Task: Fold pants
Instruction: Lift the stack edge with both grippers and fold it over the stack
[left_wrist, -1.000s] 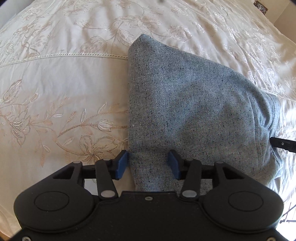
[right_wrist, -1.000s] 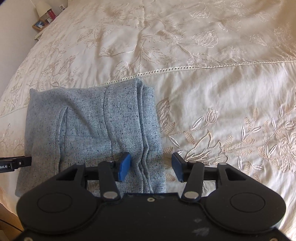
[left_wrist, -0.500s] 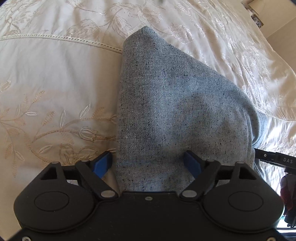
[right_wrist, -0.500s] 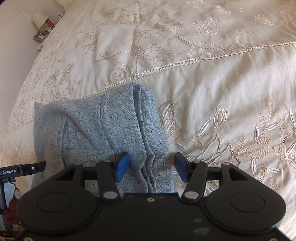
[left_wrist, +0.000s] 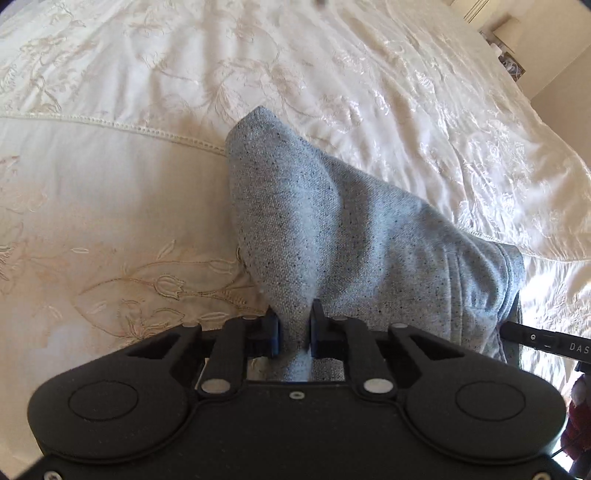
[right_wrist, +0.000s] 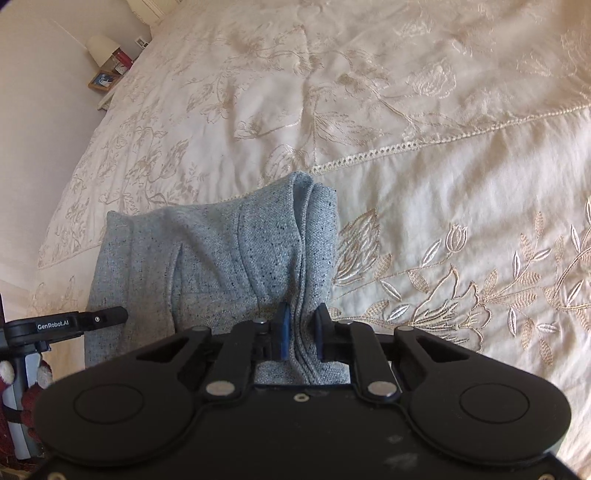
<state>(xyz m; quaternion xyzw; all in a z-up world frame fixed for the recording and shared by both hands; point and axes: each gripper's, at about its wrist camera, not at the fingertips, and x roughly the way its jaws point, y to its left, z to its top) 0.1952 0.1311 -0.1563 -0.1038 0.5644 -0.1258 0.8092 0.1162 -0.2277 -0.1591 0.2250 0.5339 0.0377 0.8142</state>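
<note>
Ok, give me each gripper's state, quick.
Left gripper: jaws have just closed, shut on the near edge of the grey pants.
Right gripper: jaws have just closed, shut on the pants' layered edge.

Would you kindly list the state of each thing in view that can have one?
Left claw: jaws just closed, pinching a ridge of the pants.
Right claw: jaws just closed, clamped on the layered edge.
Grey pants: folded, near edge bunched at both grips.
Bedspread: spread out, lightly wrinkled.
</note>
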